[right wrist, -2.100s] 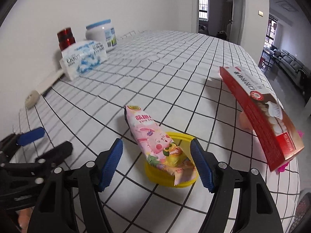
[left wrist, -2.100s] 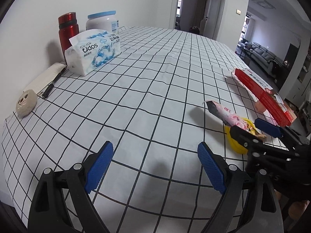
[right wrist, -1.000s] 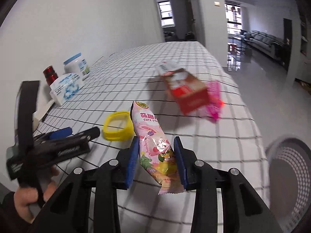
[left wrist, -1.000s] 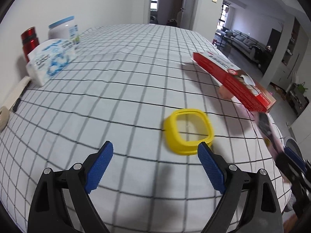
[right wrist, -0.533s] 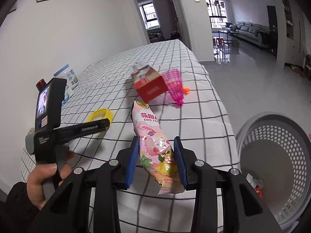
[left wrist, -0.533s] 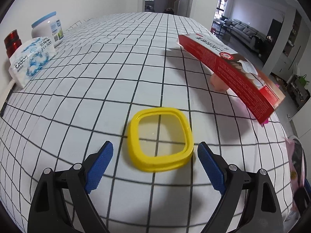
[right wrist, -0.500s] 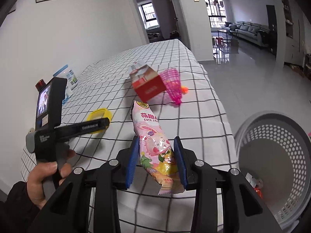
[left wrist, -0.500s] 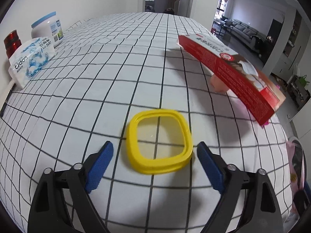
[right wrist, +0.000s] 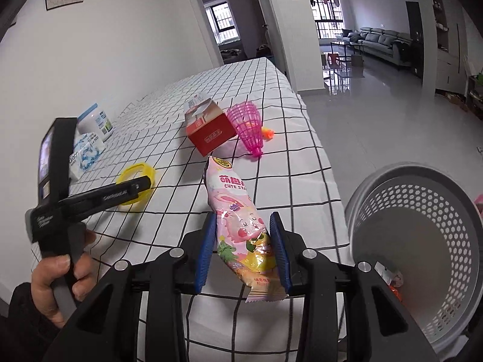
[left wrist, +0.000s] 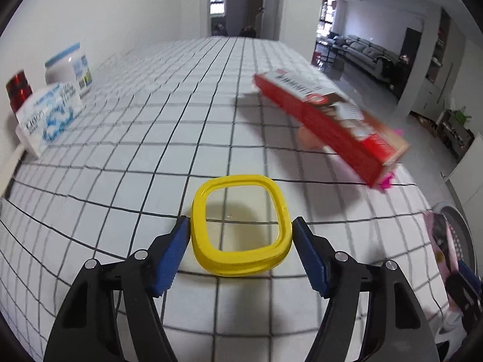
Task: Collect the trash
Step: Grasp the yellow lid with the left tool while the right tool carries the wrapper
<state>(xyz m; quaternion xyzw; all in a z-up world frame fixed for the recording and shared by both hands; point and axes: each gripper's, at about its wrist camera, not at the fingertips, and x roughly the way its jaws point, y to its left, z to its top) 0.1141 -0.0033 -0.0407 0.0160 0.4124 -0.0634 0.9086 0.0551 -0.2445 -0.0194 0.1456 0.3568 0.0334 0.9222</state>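
Observation:
A yellow square lid ring lies on the checked tablecloth. My left gripper has closed on its two sides, pads touching it; it also shows in the right wrist view. My right gripper is shut on a pink snack packet, held above the table's corner. A grey perforated trash basket stands on the floor to its right, with some scraps inside.
A red carton leans on a pink mesh cup near the table's right edge. A tissue pack, a white jar and a red flask stand along the wall at left.
My left gripper has moved forward and closed from wide open onto the yellow ring. My right gripper has carried the snack packet off the ring toward the basket.

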